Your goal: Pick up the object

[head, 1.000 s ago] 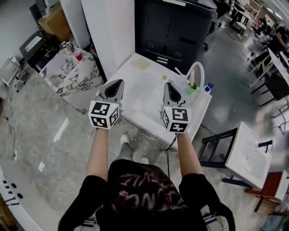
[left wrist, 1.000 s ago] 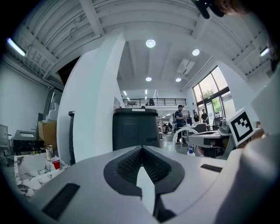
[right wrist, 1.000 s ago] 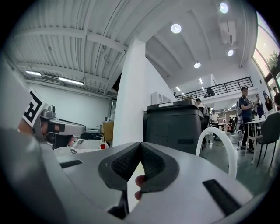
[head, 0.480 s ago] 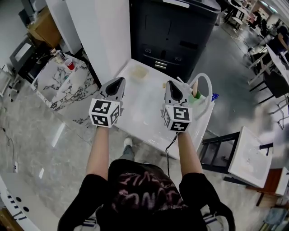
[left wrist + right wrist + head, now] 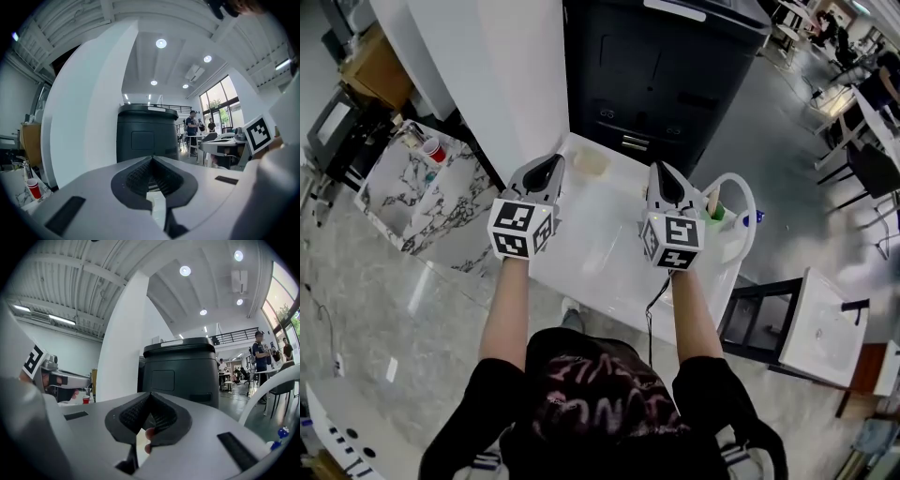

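Jaws pressed together and pinching nothing, the left gripper (image 5: 551, 161) and right gripper (image 5: 661, 169) hover side by side, both aimed forward over a white table (image 5: 600, 239). It looks like a ready stance ahead of any reach. A small pinkish shape shows low behind the right gripper's pads (image 5: 161, 416), but what it is cannot be made out. Nothing has been lifted yet. Which item is the task's object is unclear. A pale flat item (image 5: 592, 162) lies at the table's far edge just beyond the left gripper, and a green cup (image 5: 717, 212) sits beside the right one. A dark cabinet (image 5: 661, 66) rises behind the table.
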